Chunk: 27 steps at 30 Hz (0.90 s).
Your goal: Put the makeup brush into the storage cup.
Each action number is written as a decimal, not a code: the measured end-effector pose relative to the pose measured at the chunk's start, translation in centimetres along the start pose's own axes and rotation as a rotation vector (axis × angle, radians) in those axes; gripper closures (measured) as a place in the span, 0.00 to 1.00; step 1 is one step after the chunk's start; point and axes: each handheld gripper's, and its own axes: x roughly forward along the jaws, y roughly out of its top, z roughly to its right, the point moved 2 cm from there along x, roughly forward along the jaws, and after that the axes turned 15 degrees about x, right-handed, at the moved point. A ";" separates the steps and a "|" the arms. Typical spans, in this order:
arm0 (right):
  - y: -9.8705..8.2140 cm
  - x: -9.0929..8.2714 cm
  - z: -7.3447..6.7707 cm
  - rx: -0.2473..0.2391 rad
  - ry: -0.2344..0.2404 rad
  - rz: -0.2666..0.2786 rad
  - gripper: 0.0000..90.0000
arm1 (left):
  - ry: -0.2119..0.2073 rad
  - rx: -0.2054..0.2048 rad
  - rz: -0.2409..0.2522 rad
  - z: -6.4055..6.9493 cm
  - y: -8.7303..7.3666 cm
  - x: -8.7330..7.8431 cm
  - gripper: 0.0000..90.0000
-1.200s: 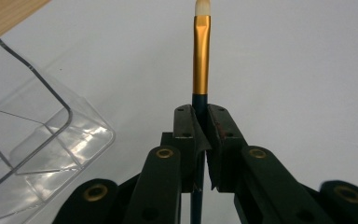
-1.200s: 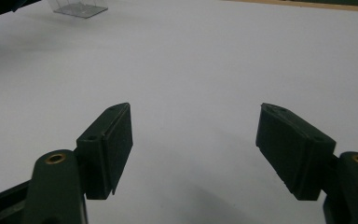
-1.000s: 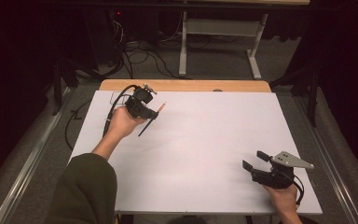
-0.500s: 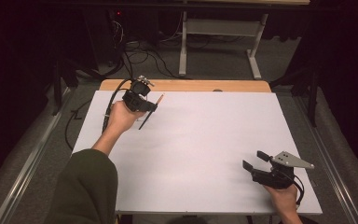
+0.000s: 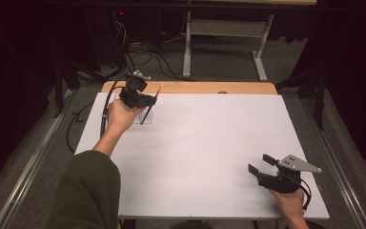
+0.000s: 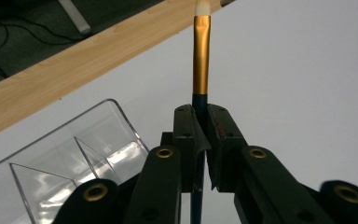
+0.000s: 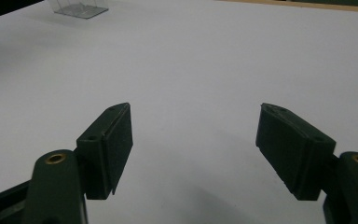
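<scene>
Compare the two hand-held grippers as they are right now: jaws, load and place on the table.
The left hand-held gripper has its jaws shut on a paintbrush; the right hand-held gripper has its jaws wide apart with nothing between them. The left one sits at the table's far left, over a clear plastic tray; the right one sits near the front right, over bare white tabletop. Both are black, each held in one hand.

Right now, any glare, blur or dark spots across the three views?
High view: white table evenly lit, surroundings nearly black. Left gripper view: glare on the clear plastic organizer; the paintbrush held in the left tongs is sharp, its white tip slightly overexposed. Right gripper view: open right tongs underexposed, soft shadows beneath them.
</scene>
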 end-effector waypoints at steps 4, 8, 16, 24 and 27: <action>0.0 0.0 0.0 0.004 0.001 0.000 0.32 | 0.016 -0.003 0.003 -0.3 0.0 0.0 0.92; 0.0 0.1 0.0 -0.001 0.002 0.000 0.32 | 0.035 -0.017 0.013 -0.8 -0.2 -0.1 0.92; 0.0 0.0 0.0 0.007 0.004 0.001 0.32 | 0.072 -0.048 0.045 -1.7 -0.3 -0.2 0.92; 0.0 -0.1 0.1 0.015 0.003 0.001 0.32 | 0.095 -0.065 0.075 -2.2 -0.2 0.0 0.92; 0.0 0.0 0.1 0.011 0.004 0.002 0.32 | 0.104 -0.068 0.085 -2.3 -0.1 0.0 0.92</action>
